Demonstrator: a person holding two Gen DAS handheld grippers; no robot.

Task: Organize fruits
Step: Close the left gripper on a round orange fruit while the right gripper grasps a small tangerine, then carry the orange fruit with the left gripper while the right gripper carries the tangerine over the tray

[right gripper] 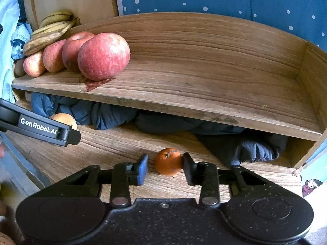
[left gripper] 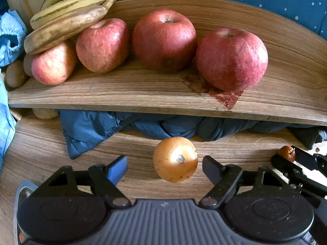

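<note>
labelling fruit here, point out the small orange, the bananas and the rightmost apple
small orange [right gripper: 167,161], right wrist view, front skin
bananas [left gripper: 69,14], left wrist view, middle banana
rightmost apple [left gripper: 232,59], left wrist view, front face

A: What is the shelf [right gripper: 204,94] made of?
B: Wood with a streaked grain and a matt finish; the table [left gripper: 51,155] below shows the same grain.

A: And the fruit skins?
B: The apples [left gripper: 164,40] look smooth, speckled and faintly glossy. The bananas [left gripper: 67,20] are dull and browned. The orange fruit [left gripper: 175,159] has a smooth skin with a bright sheen.

A: The remaining surfaces?
B: The blue cloth [left gripper: 92,130] is soft, creased and matt. The left gripper [left gripper: 165,168] is matt black plastic with metal rivets.
</note>
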